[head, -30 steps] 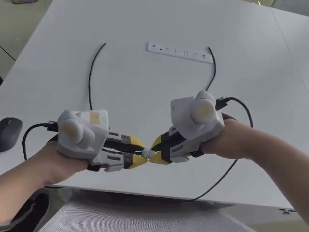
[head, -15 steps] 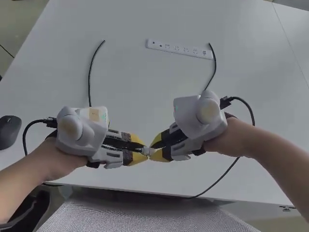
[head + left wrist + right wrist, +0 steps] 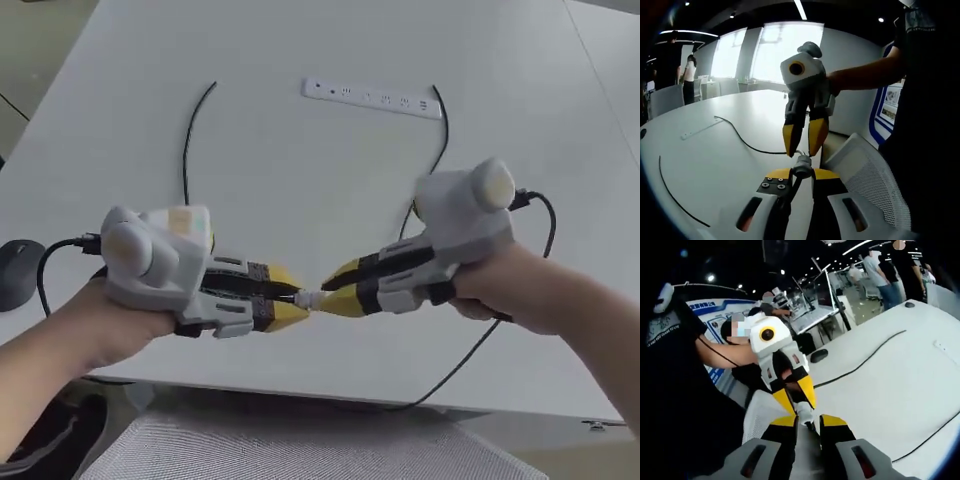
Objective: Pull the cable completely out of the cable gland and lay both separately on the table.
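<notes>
The small grey-white cable gland (image 3: 310, 298) hangs above the table's near edge, between the two sets of yellow fingertips. My left gripper (image 3: 292, 305) comes in from the left, shut on the gland (image 3: 801, 166). Facing it tip to tip, my right gripper (image 3: 336, 297) is shut on the thin cable end (image 3: 812, 428) that sticks out of the gland (image 3: 804, 414). In the left gripper view the right gripper (image 3: 804, 142) reaches down onto the gland. In the right gripper view the left gripper (image 3: 801, 399) meets it from above.
A white power strip (image 3: 372, 98) lies at the back of the white table (image 3: 300, 180), its black lead (image 3: 441, 140) running toward me. A loose black cable (image 3: 187, 150) curves at the left. A dark mouse (image 3: 18, 272) sits at the left edge, and a mesh chair (image 3: 270, 450) stands below.
The right gripper's body has swung out to the right and the left one has sunk a little to the left. The fingertips stay together at the gland.
</notes>
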Available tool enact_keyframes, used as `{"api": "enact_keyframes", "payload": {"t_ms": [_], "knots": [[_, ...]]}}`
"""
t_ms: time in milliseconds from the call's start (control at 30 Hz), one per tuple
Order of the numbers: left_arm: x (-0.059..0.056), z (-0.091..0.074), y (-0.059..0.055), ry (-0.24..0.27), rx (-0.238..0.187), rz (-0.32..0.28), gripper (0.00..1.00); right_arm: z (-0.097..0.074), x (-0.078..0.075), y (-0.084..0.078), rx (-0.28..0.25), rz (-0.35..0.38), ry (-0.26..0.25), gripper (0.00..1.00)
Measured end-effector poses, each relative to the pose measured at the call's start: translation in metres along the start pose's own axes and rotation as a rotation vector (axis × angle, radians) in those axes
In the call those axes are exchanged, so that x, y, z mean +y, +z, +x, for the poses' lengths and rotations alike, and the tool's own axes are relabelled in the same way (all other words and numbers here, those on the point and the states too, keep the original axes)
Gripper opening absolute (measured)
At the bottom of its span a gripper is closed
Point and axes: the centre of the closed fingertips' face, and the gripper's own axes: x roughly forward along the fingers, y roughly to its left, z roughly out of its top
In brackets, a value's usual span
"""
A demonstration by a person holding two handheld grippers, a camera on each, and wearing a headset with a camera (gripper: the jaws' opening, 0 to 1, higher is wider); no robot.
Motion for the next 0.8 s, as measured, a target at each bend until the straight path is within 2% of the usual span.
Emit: {"api": "enact_keyframes", "payload": {"t_ms": [33, 67, 167, 267, 333, 500, 667, 767, 800], "knots": [[-0.001, -0.001, 0.003, -0.002, -0.011, 0.008, 0.15, -0.001, 0.004, 0.003, -0.023, 0.041, 0.034, 0.14], [-0.001, -0.001, 0.005, -0.007, -0.017, 0.009, 0.15, -0.002, 0.011, 0.006, -0.047, 0.089, 0.091, 0.14], [-0.002, -0.002, 0.009, -0.009, -0.025, 0.024, 0.15, -0.002, 0.013, 0.003, -0.044, 0.121, 0.129, 0.13], [-0.004, -0.001, 0.01, -0.02, -0.023, 0.036, 0.15, 0.002, 0.014, -0.001, -0.026, 0.128, 0.139, 0.12], [-0.004, -0.002, 0.011, -0.023, -0.024, 0.047, 0.15, 0.005, 0.012, -0.005, -0.005, 0.113, 0.125, 0.12], [-0.003, -0.002, 0.012, -0.028, -0.013, 0.068, 0.15, 0.008, 0.016, 0.0, -0.026, 0.168, 0.181, 0.09], [-0.006, -0.001, 0.007, -0.044, 0.015, 0.081, 0.15, 0.011, 0.018, -0.006, 0.014, 0.181, 0.193, 0.09], [-0.007, 0.0, 0.005, -0.047, 0.017, 0.065, 0.15, 0.01, 0.019, -0.008, 0.029, 0.122, 0.185, 0.07], [-0.006, 0.001, 0.004, -0.041, 0.019, 0.054, 0.15, 0.01, 0.017, -0.008, 0.03, 0.078, 0.165, 0.07]]}}
